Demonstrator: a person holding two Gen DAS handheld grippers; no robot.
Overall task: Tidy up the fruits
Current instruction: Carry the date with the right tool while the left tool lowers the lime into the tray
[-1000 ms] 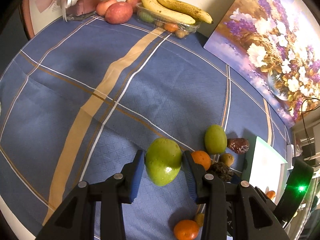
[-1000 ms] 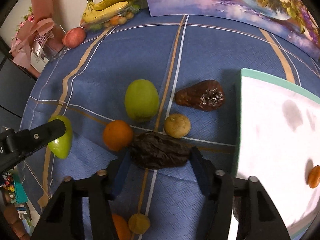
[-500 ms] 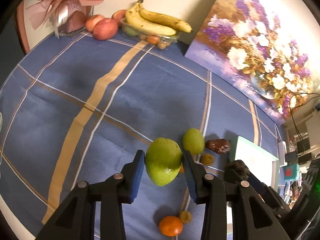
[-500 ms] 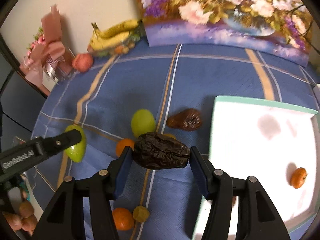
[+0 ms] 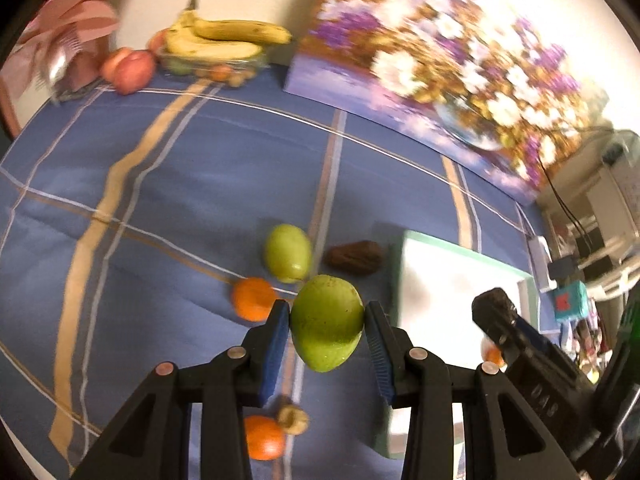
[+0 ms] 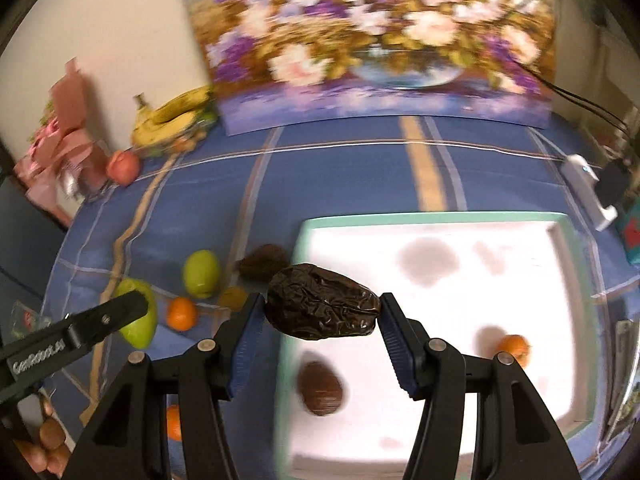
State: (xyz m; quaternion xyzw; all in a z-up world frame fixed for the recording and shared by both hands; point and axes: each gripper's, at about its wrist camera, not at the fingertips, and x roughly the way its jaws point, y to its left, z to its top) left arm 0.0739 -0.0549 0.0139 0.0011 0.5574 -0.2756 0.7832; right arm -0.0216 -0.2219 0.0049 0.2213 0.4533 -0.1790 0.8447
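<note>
Since the earlier frames, both held fruits are being carried off the blue plaid tablecloth (image 5: 200,184) toward the white tray (image 6: 440,420), and the tray is now lying directly beneath the right gripper (image 6: 322,312) rather than off to its side. The wrinkled dark dried fruit (image 6: 322,302) is being clamped between the blue pads of the right gripper, above the tray's near left corner. The green fruit (image 5: 326,322) is being gripped by the left gripper (image 5: 326,322), with the tray edge lying just to the right of its fingers.

Progress is being judged as early. Inside the tray, a brown oval fruit (image 6: 320,388) is lying below the right gripper and a small orange fruit (image 6: 514,348) to its right. On the cloth, a second green fruit (image 5: 287,254), a brown dried fruit (image 5: 354,257), two mandarins (image 5: 253,298) and a small yellowish fruit (image 5: 294,420) are lying around the left gripper. The bananas (image 5: 224,38) at the far wall are not being handled.
</note>
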